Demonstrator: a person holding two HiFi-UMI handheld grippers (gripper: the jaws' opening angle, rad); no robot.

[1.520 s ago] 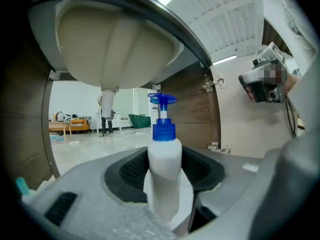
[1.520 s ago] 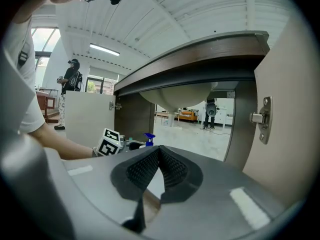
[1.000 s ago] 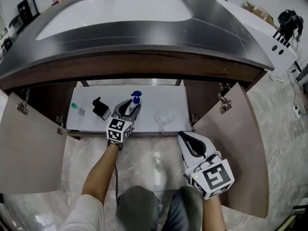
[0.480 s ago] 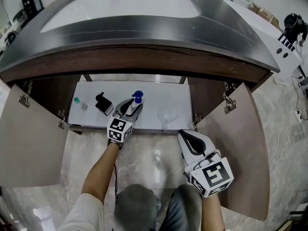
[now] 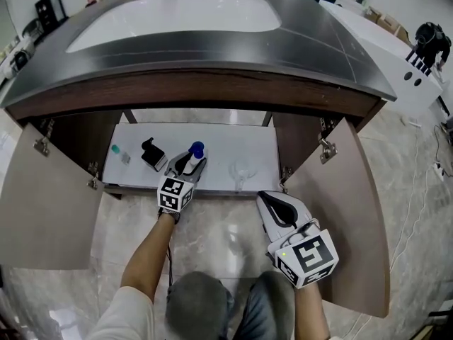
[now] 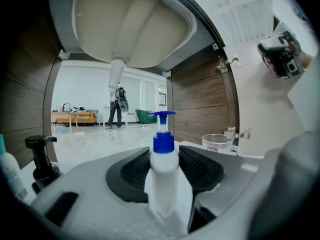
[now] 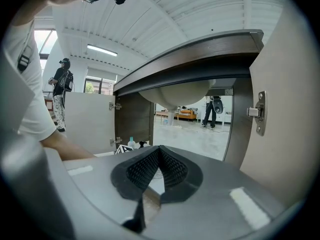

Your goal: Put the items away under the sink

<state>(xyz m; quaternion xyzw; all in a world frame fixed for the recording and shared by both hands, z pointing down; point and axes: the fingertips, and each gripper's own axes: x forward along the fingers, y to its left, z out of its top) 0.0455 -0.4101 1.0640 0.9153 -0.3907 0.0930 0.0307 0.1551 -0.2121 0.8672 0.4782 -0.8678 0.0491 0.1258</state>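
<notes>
So the left gripper (image 5: pixel 188 163) is gripping a white pump bottle (image 6: pixel 163 171) with a blue pump head. Its fingers (image 6: pixel 202 168) are sitting partway closed, pressing on both sides of the body. The head view is putting it just inside the front edge of the white cabinet floor (image 5: pixel 233 140) under the sink (image 5: pixel 177 13), roughly mid-way along, bottle upright. Whether its base is touching the floor, neither view is telling me.

The right gripper (image 5: pixel 272 202) is hanging outside the cabinet, just off the front right corner by the open right door (image 5: pixel 354 225). The right gripper view is showing its fingers pressed together on nothing.

Only the head view is giving the layout:
- A black pump bottle (image 5: pixel 151 154) is sitting just left of the held one.
- A small teal-capped bottle (image 5: pixel 117 153) is sitting nearer the left edge.
- A clear glass cup (image 5: pixel 241 172) is sitting by the front edge, off to the right.

The left gripper view is adding what's overhead: the basin underside (image 6: pixel 130 29) and its drain pipe (image 6: pixel 116 76), with a bright room showing through behind.
</notes>
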